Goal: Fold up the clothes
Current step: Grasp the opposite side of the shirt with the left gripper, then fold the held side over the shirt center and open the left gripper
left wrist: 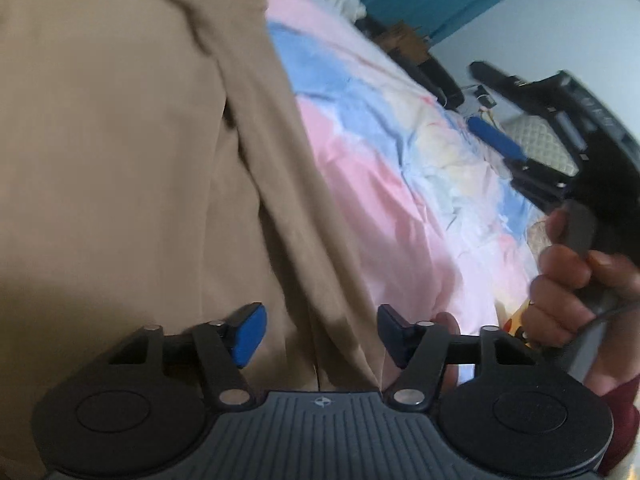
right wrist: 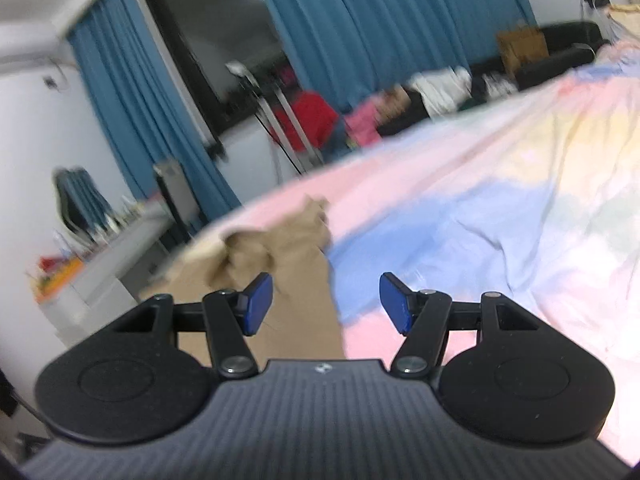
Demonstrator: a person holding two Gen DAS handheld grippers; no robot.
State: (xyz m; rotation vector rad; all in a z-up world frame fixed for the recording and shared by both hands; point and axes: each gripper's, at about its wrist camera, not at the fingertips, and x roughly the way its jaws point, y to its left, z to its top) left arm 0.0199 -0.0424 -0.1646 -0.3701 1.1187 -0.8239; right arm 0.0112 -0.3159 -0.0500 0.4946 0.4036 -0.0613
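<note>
Clearly apart and empty: left gripper (left wrist: 320,334), right gripper (right wrist: 326,304). Tan garment (left wrist: 120,160) sprawled left of frame on bed (left wrist: 380,200); risks grabbing the bedsheet too, or a single layer.

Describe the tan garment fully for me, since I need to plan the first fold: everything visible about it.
The tan garment is plain beige woven-looking cloth, no print visible. It lies spread on the pastel patchwork bedspread, with long soft creases and a bunched, crumpled far end. A seam or overlapping panel runs diagonally down it. What kind of garment it is cannot be told. The left gripper and right gripper both hover open above it, gripping nothing.
</note>
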